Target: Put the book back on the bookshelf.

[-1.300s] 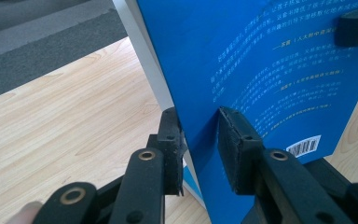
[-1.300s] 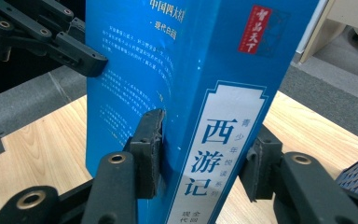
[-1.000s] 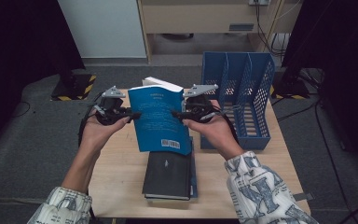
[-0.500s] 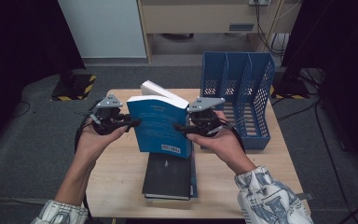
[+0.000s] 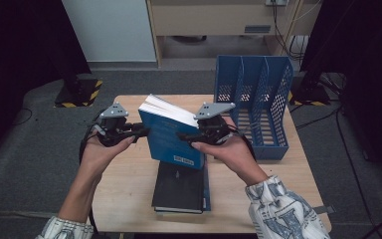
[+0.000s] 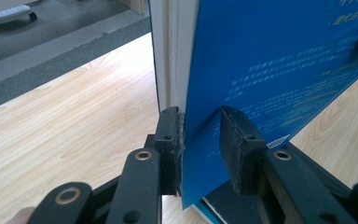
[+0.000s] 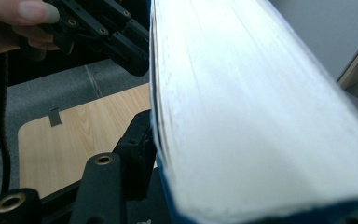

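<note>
While lifted | left claw (image 5: 140, 130) and right claw (image 5: 185, 135) clamp blue book (image 5: 171, 137)

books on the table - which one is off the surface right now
The blue book, held up tilted between the left gripper and right gripper. The black book lies flat on the table.

Book (image 5: 171, 137) above book stack (image 5: 179, 188); file rack (image 5: 253, 107) right.

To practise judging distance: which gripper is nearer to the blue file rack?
Right. The right gripper, at the blue book's right edge, is beside the file rack; the left gripper is at the book's far edge.
</note>
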`<state>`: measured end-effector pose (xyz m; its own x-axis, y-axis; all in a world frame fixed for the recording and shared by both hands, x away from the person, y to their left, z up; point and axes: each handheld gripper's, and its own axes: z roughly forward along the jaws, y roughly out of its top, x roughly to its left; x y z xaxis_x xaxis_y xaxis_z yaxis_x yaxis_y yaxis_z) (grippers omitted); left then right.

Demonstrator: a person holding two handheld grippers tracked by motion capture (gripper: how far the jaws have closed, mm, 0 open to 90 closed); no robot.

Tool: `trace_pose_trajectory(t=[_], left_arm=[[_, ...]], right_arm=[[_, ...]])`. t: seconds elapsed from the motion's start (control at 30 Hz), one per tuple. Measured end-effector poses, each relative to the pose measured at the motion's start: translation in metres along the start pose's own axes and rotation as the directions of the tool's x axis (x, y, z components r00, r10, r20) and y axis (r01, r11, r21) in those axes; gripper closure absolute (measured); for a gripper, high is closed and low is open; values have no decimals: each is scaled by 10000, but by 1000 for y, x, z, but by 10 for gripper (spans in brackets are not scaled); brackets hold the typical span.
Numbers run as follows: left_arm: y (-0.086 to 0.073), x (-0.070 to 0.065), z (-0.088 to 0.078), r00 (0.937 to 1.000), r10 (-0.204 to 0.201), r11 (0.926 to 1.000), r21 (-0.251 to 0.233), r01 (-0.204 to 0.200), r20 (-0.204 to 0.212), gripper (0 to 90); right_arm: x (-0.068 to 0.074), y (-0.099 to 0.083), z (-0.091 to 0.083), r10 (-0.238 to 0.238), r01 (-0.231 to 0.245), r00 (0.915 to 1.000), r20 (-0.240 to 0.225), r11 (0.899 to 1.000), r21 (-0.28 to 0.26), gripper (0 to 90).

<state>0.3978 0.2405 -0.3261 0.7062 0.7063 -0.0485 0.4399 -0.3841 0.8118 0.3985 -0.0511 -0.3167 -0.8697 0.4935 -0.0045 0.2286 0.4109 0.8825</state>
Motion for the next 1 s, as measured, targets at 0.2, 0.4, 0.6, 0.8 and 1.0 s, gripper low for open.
trace_pose_trajectory(t=[0.2, 0.4, 0.6, 0.8, 1.0], left_arm=[[-4, -1, 4, 9998, -172, 9999, -1, 172, 58, 667], [-6, 0, 3, 9997, -211, 9998, -58, 211, 110, 665], [-5, 0, 2, 9997, -216, 9997, -59, 217, 85, 665], [-4, -1, 5, 9997, -212, 9998, -50, 212, 84, 646], [-6, -1, 6, 9997, -227, 9997, -27, 227, 80, 639]], right_arm=[[2, 7, 1, -30, 29, 10000, -36, 9999, -113, 379], [2, 8, 0, -34, 29, 9998, -199, 9997, -256, 401], [0, 7, 1, -43, 22, 9988, -488, 9991, -427, 365], [-1, 7, 1, -47, 17, 9974, -716, 9992, -412, 360], [-3, 7, 1, -57, 33, 9988, -481, 9987, -504, 497]])
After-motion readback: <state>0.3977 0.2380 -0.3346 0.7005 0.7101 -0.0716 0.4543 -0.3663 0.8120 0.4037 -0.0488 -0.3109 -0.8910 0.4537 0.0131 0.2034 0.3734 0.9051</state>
